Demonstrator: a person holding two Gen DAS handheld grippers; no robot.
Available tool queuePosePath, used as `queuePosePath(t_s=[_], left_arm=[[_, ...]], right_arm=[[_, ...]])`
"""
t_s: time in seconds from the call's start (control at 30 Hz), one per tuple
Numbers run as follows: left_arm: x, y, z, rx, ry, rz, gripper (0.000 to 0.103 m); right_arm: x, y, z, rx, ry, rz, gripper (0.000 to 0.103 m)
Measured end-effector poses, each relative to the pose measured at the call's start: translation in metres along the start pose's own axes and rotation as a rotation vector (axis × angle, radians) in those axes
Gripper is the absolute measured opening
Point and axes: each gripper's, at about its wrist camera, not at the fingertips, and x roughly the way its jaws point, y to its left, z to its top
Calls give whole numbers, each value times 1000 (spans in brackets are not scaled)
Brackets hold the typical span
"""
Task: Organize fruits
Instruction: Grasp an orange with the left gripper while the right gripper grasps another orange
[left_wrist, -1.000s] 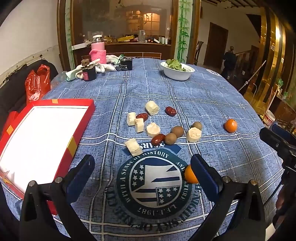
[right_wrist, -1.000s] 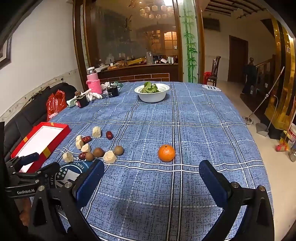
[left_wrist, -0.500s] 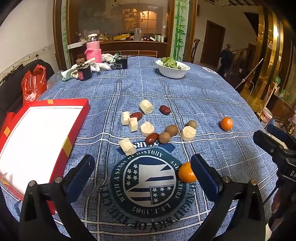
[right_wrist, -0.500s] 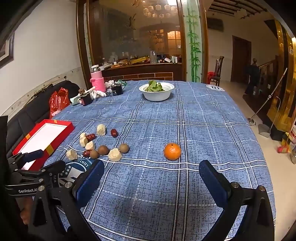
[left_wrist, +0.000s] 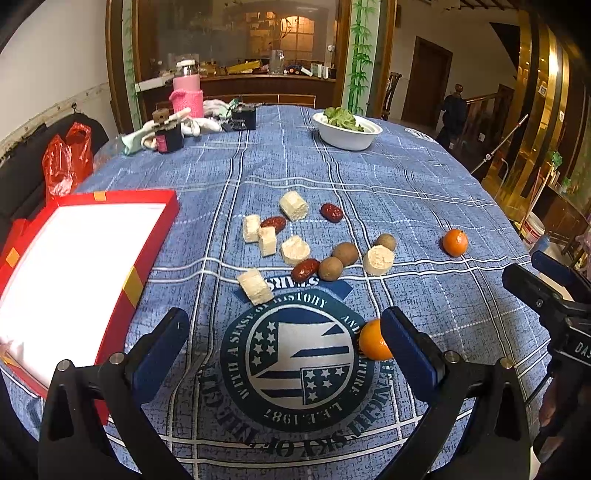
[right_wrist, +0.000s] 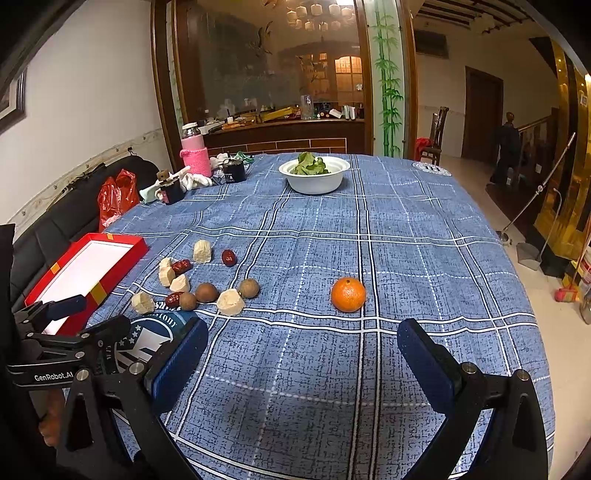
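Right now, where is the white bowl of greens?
The white bowl sits at the table's far end in both views, beyond the scattered fruit, right of the pink bottle.

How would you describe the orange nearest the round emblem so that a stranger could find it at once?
Start at the big round emblem printed on the blue checked tablecloth. At its right edge, just beside the left tool's right finger, lies an orange. The only other orange lies apart, further right, beyond the cluster of pale chunks and brown fruit.

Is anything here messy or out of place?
Yes: the fruits lie loose on the tablecloth, none in the red box. One orange sits apart from the cluster; another orange sits beside the left gripper.
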Motion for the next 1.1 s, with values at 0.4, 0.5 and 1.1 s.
queuePosePath(t_s=[0.4, 0.5, 1.1], left_arm=[[23, -22, -13, 38, 97, -58, 103], [24, -20, -13, 28, 89, -51, 103], [31, -73, -14, 170, 110, -78, 67]], right_arm=[[66, -51, 27, 81, 143, 10, 101], [96, -51, 35, 65, 184, -12, 88], [121, -57, 22, 72, 237, -35, 36]])
